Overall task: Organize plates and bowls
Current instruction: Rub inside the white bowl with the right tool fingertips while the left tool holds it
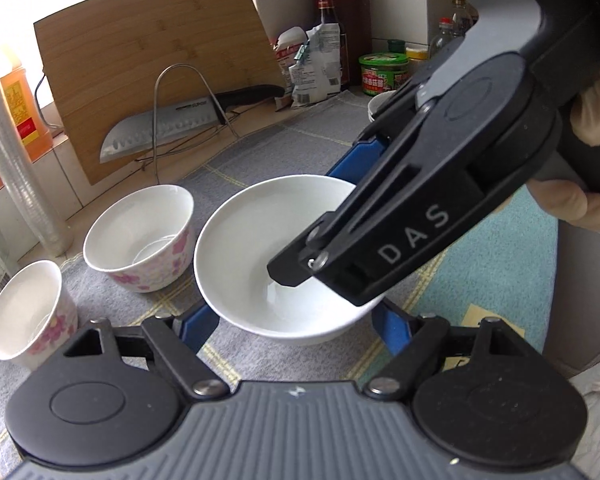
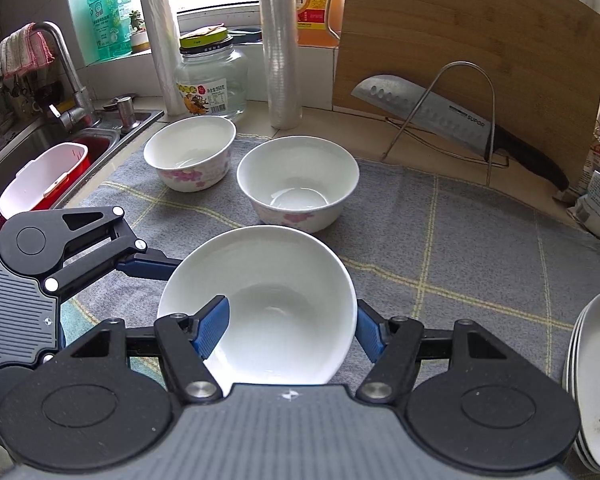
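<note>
A plain white bowl [image 1: 260,248] [image 2: 276,300] hangs just over the grey checked cloth [image 2: 460,240], held from two sides. My left gripper [image 1: 296,320] clasps its lower body from outside with both blue fingers; one of those fingers [image 2: 148,265] shows in the right wrist view. My right gripper [image 2: 288,330] [image 1: 324,216] grips the bowl's wall, one finger inside and the other outside the rim. Two white bowls with pink flowers stand behind it, one nearer [image 2: 298,184] [image 1: 140,236] and one farther [image 2: 190,152] [image 1: 28,316].
A stack of white plates [image 2: 596,384] stands at the right edge of the cloth. A knife [image 2: 452,120] rests in a wire stand against a wooden cutting board [image 2: 480,52]. The sink [image 2: 40,148] lies left; jars, bottles and film rolls line the wall.
</note>
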`<state>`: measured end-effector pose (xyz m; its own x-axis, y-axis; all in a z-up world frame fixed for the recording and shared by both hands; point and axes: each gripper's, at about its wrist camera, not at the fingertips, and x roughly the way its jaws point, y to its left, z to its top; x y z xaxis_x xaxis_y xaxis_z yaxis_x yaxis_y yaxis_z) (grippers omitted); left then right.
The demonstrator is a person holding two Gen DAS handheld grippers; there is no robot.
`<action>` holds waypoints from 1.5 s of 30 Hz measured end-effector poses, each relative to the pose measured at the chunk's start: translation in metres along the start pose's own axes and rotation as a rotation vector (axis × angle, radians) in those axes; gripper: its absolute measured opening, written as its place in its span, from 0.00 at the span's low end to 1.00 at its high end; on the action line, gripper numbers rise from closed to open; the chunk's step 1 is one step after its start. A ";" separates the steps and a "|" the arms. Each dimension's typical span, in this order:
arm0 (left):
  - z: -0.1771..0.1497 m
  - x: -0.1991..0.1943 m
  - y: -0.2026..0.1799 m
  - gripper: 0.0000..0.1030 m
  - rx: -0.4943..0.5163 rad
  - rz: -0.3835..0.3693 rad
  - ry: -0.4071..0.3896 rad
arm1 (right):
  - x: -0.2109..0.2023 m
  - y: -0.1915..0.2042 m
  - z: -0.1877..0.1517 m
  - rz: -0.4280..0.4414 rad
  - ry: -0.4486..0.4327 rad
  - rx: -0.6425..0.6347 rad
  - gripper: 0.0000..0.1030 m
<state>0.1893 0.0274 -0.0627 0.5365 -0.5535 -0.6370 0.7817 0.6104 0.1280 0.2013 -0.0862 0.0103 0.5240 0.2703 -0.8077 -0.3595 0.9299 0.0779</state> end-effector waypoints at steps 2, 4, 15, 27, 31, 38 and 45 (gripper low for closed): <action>0.007 0.006 -0.006 0.80 0.008 -0.011 -0.004 | -0.004 -0.010 -0.004 -0.014 -0.001 0.009 0.70; 0.014 0.011 -0.012 0.80 0.016 -0.020 -0.009 | -0.006 -0.020 -0.006 -0.024 -0.003 0.020 0.70; 0.037 0.046 -0.022 0.80 0.014 -0.044 0.001 | -0.006 -0.058 -0.012 -0.052 -0.002 0.042 0.70; 0.043 0.065 -0.024 0.80 0.010 -0.057 0.021 | 0.007 -0.080 -0.012 -0.051 0.019 0.075 0.70; 0.045 0.068 -0.022 0.80 0.003 -0.062 0.026 | 0.010 -0.083 -0.012 -0.047 0.020 0.087 0.70; 0.046 0.071 -0.021 0.80 -0.005 -0.058 0.029 | 0.014 -0.087 -0.011 -0.044 0.017 0.102 0.70; 0.043 0.074 -0.017 0.82 -0.052 -0.049 0.029 | 0.017 -0.090 -0.011 -0.038 0.010 0.118 0.73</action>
<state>0.2288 -0.0483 -0.0792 0.4883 -0.5669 -0.6635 0.7886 0.6123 0.0572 0.2339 -0.1676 -0.0169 0.5273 0.2327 -0.8172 -0.2462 0.9623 0.1152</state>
